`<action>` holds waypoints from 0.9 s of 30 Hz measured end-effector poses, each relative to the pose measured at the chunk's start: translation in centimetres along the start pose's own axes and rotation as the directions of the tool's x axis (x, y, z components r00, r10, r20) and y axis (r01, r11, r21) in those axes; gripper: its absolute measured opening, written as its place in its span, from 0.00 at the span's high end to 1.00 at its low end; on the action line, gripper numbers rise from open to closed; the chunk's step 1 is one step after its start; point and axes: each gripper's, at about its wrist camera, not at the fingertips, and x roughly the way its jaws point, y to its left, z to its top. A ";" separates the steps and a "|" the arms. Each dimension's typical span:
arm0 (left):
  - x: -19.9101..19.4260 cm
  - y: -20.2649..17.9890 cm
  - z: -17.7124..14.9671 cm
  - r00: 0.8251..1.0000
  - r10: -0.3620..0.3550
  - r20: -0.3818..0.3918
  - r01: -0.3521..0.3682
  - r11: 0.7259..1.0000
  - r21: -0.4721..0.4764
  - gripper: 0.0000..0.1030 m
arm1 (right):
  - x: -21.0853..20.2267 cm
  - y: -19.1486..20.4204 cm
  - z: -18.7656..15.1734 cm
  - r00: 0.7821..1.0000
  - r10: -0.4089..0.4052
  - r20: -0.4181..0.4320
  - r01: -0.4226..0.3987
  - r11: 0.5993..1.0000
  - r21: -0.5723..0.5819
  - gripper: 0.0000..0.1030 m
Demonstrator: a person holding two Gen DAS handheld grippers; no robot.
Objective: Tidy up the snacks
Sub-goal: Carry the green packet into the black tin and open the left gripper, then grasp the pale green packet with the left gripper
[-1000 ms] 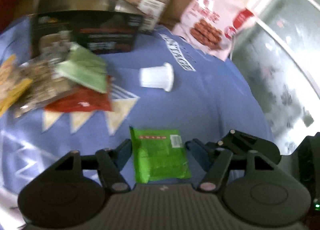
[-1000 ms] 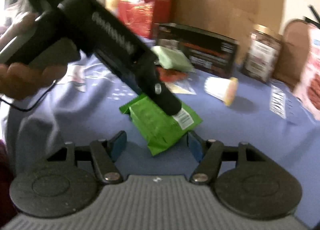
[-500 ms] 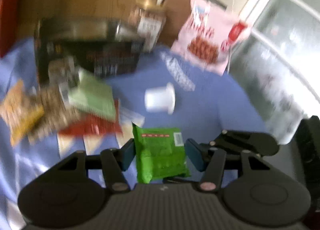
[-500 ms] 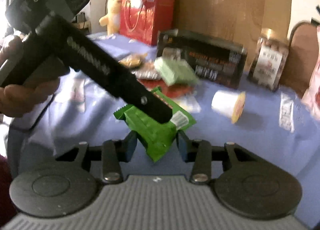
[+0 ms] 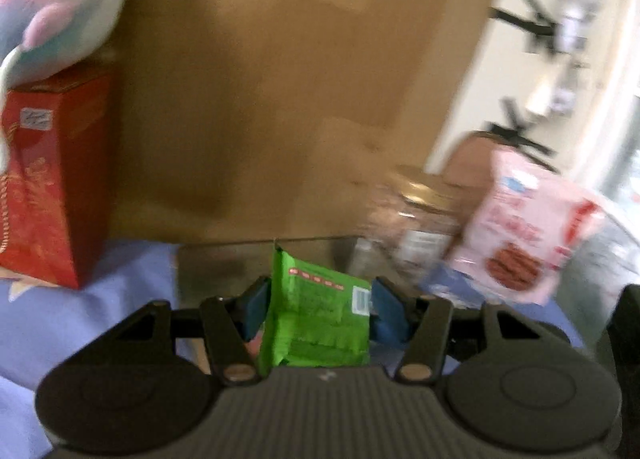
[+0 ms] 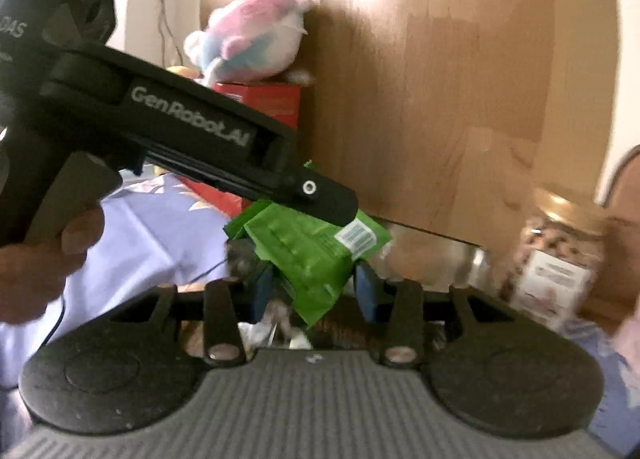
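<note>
Both grippers grasp one green snack packet (image 5: 320,315), lifted clear of the blue cloth (image 5: 120,283); L gripper (image 5: 320,309) clamps its sides btwn the blue pads (image 5: 256,305), jaws having just closed in; R gripper (image 6: 312,287) pinches the packet's lower corner (image 6: 316,259), jaws likewise just closed. In the R wrist view the L gripper's black body comes in from 10 o'clock, a hand (image 6: 44,255) on its grip. Behind the packet, 12 o'clock: brown board (image 5: 280,99); red box (image 5: 52,187) at 9, plush toy (image 5: 60,7) on top; jar (image 5: 424,219) and pink bag (image 5: 524,235) at 3; all blurred.
</note>
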 end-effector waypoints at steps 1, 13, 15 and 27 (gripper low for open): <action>0.9 0.5 0.1 0.999 0.035 -0.008 -0.035 0.999 -0.001 0.43 | 1.1 -0.2 0.0 1.000 0.000 -0.002 0.000 1.000 0.008 0.46; -1.2 1.0 -2.3 1.000 -0.011 -0.008 0.011 1.000 -0.013 0.31 | -3.4 -3.8 -2.6 0.998 0.018 0.056 -0.032 0.968 0.248 0.39; -3.2 1.0 -3.1 0.999 -0.037 0.009 0.037 0.998 -0.043 0.31 | -4.7 -4.7 -3.7 0.997 0.063 0.053 -0.077 0.946 0.315 0.39; -2.1 1.2 -11.7 0.966 -0.170 -0.195 0.096 0.935 -0.341 0.31 | 2.0 -7.2 -6.6 0.947 0.290 -0.140 -0.143 0.770 0.622 0.47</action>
